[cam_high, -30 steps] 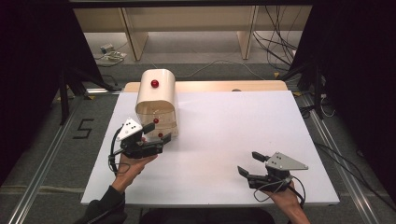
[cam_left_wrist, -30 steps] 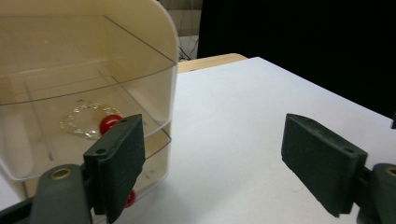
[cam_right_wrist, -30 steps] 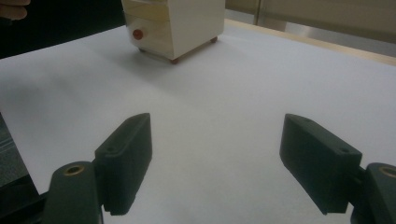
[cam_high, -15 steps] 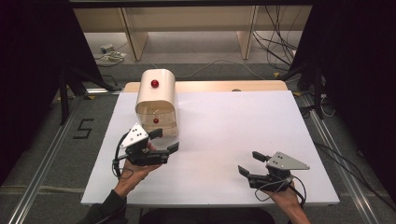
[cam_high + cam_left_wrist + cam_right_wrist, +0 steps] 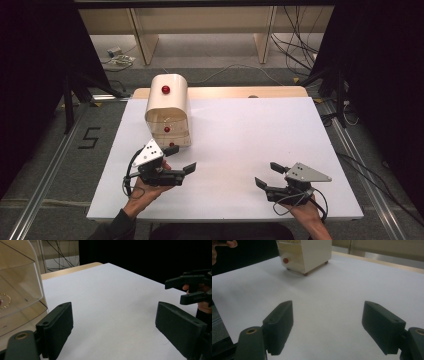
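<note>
**White bench, dark room, two grippers at rest**

White board covers the bench (image 5: 240,140), with a strip of pale wood showing along its far edge. Black curtains close in both sides of the room. On the grey floor at the left a "5" (image 5: 90,137) is marked beside a metal rail (image 5: 45,190). At the bench's far left stands a cream drawer box (image 5: 167,110) with red knobs and clear drawer fronts. Just in front of it the left gripper (image 5: 186,171) is held over the board, jaws spread wide and empty. Toward the near right, the right gripper (image 5: 267,176) is also wide open, holding nothing. Cables (image 5: 300,30) lie on the floor beyond, near pale wooden furniture legs.
</note>
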